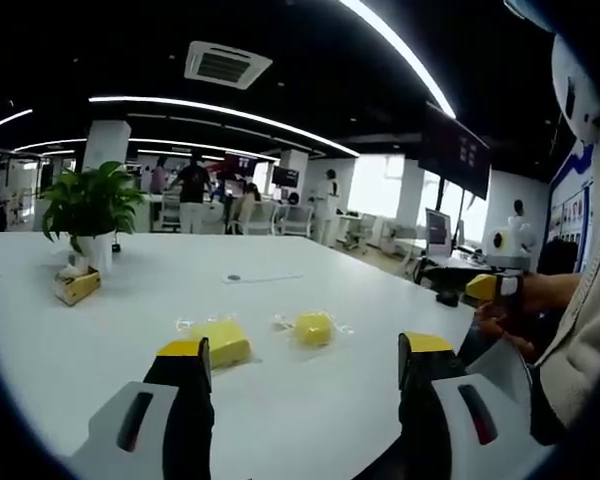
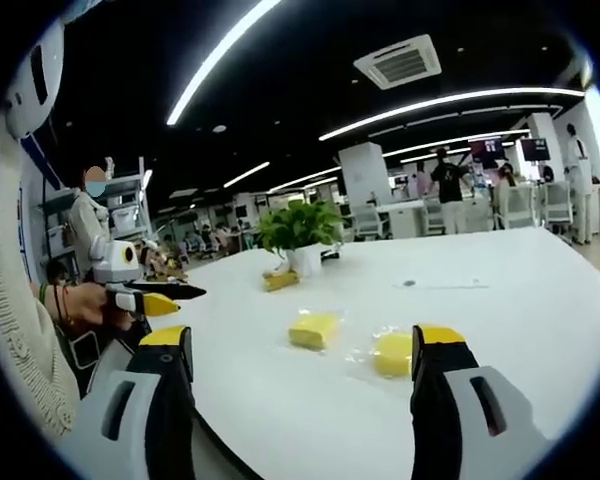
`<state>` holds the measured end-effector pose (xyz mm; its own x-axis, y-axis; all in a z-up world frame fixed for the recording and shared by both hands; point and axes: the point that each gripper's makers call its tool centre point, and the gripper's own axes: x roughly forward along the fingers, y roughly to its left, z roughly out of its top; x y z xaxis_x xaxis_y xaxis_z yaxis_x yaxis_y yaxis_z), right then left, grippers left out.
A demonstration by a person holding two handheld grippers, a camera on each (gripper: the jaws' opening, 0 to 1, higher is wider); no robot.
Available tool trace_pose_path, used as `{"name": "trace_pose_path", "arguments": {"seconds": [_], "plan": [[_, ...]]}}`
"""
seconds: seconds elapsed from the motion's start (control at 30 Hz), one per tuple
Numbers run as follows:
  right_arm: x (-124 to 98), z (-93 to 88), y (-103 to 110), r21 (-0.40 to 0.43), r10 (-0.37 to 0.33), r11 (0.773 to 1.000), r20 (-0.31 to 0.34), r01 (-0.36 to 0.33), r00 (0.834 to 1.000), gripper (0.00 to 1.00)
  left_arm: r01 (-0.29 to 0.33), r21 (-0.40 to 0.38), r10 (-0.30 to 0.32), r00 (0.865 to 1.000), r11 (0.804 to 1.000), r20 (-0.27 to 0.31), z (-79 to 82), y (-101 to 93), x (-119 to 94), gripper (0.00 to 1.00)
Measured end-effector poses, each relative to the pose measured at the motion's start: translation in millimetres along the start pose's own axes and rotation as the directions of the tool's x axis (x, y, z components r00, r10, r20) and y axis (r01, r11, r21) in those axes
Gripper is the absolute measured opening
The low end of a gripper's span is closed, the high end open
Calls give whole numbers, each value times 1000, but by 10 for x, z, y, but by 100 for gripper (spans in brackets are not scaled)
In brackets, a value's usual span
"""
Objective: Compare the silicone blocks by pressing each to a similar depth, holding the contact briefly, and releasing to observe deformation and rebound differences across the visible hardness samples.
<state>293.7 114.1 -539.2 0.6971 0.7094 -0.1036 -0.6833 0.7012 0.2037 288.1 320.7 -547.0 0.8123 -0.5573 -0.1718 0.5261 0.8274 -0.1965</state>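
Two yellow silicone blocks lie on clear wrappers on the white table (image 1: 300, 420): a squarish block (image 1: 220, 341) and a rounder block (image 1: 313, 328). My left gripper (image 1: 305, 348) is open and hovers short of them, touching neither. In the right gripper view the squarish block (image 2: 315, 329) and the rounder block (image 2: 392, 354) lie ahead of my open right gripper (image 2: 302, 337), whose right jaw partly overlaps the rounder one. A hand holds the right gripper (image 1: 495, 286) at the table's edge. The left gripper (image 2: 148, 297) shows at the left, held by a hand.
A potted plant (image 1: 90, 205) in a white pot stands at the far left of the table, with a small yellow box (image 1: 77, 287) beside it. Behind the table (image 2: 300, 420) is an office with chairs, monitors and several people.
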Motion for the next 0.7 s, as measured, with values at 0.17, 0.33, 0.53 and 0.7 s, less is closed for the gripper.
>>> {"name": "trace_pose_path", "arguments": {"seconds": [0.17, 0.33, 0.53, 0.7], "plan": [[13, -44, -6, 7, 6, 1000, -15, -5, 1000, 83, 6, -4, -5, 1000, 1000, 2, -4, 11, 41, 75], [29, -48, -23, -27, 5, 1000, -3, -5, 1000, 84, 23, -16, -23, 1000, 1000, -20, -49, 8, 88, 74], [63, -128, -29, -26, 18, 999, -38, -19, 999, 79, 33, -13, -34, 999, 999, -36, -87, 47, 131, 69], [123, -186, -71, 9, 22, 1000, -64, -21, 998, 79, 33, -41, -35, 998, 999, -56, -132, 134, 201, 68]]}}
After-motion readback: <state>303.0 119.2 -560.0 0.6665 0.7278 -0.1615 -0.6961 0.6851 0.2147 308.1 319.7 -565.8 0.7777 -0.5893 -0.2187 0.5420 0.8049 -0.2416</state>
